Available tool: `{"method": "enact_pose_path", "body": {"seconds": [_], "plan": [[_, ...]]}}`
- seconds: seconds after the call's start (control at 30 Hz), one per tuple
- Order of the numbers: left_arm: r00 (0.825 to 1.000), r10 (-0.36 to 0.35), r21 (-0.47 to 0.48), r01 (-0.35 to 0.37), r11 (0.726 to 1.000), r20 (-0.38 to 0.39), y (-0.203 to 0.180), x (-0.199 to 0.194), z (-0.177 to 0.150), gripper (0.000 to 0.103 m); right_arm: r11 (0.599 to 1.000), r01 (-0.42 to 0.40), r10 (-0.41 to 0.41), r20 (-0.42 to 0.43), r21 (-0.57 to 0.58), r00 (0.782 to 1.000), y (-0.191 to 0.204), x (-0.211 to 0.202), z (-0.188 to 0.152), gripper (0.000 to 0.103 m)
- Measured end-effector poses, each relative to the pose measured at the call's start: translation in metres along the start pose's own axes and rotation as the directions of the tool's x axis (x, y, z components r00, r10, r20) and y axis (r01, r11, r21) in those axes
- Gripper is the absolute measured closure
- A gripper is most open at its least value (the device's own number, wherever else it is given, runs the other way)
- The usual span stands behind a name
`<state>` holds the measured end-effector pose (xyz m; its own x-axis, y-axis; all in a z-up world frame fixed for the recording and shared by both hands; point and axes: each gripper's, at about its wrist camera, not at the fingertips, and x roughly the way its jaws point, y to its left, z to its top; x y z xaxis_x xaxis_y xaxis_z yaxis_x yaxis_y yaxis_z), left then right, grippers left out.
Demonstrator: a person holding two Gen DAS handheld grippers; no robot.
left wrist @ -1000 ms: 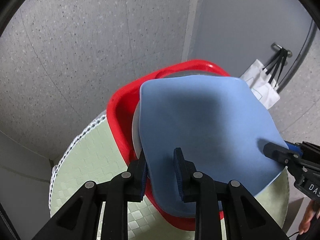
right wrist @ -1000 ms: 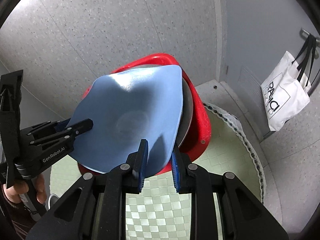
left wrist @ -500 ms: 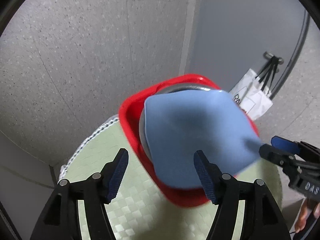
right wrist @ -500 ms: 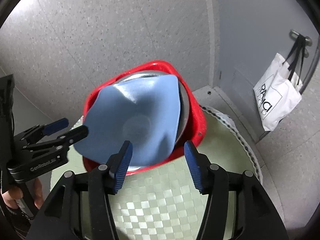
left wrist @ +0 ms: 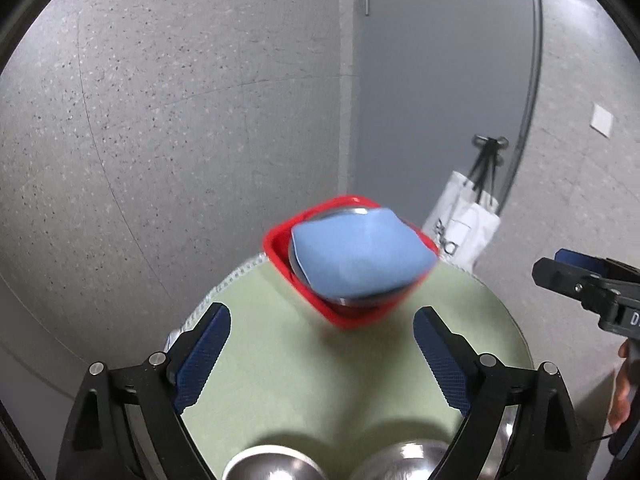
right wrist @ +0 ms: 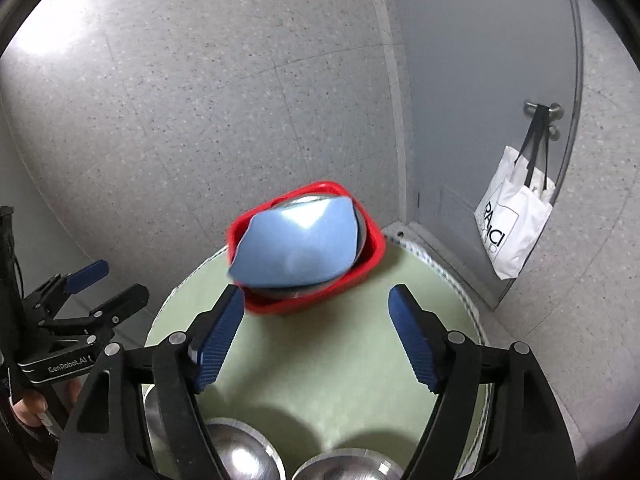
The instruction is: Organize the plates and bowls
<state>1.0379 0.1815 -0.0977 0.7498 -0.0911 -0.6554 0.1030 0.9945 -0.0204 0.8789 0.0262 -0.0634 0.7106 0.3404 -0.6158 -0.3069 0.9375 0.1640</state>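
Note:
A blue plate (left wrist: 360,258) lies tilted on a steel plate (left wrist: 344,301) inside a red tub (left wrist: 352,316) at the far edge of a round green table (left wrist: 320,392). It shows in the right wrist view too (right wrist: 298,246), in the red tub (right wrist: 312,304). My left gripper (left wrist: 322,356) is open and empty, well back from the tub. My right gripper (right wrist: 316,330) is open and empty, just short of the tub. Two steel bowls (left wrist: 276,464) (left wrist: 404,460) sit at the near edge, also in the right wrist view (right wrist: 244,456) (right wrist: 348,466).
The table (right wrist: 320,380) stands by a speckled wall and a grey door (right wrist: 480,80). A white tote bag (right wrist: 516,224) hangs from the door handle. The other gripper shows at the side of each view (left wrist: 592,292) (right wrist: 76,320).
Both grippers let go of the blue plate, opened wide and pulled back from the tub. The plate now rests in the tub, and the steel bowls have come into view.

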Motion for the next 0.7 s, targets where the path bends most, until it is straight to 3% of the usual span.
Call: {"method": "enact_pose_path", "body": {"seconds": [0.2,0.43,0.53,0.7], "plan": [[0.996,-0.077,0.049,0.080,0.996,-0.050,-0.015,-0.039,-0.052,0.013,0.998,0.032,-0.031,-0.009,0.048,0.999,-0.005,-0.028,-0.058,0.027],[0.973,-0.146,0.158,0.175,0.972,-0.181,-0.069,-0.034,-0.090,0.013,0.987,0.123,-0.115,-0.086,0.106,0.990,-0.043,-0.033,-0.112,0.027],[0.962,-0.116,0.199,0.168,0.965,-0.248,-0.087,-0.020,-0.102,0.015,0.981,0.145,-0.127,-0.136,0.132,0.983,-0.062,-0.030,-0.136,0.027],[0.928,-0.062,0.287,0.177,0.941,-0.368,-0.112,0.010,-0.129,0.025,0.969,0.149,-0.102,-0.228,0.200,0.968,-0.092,-0.021,-0.180,0.027]]}}
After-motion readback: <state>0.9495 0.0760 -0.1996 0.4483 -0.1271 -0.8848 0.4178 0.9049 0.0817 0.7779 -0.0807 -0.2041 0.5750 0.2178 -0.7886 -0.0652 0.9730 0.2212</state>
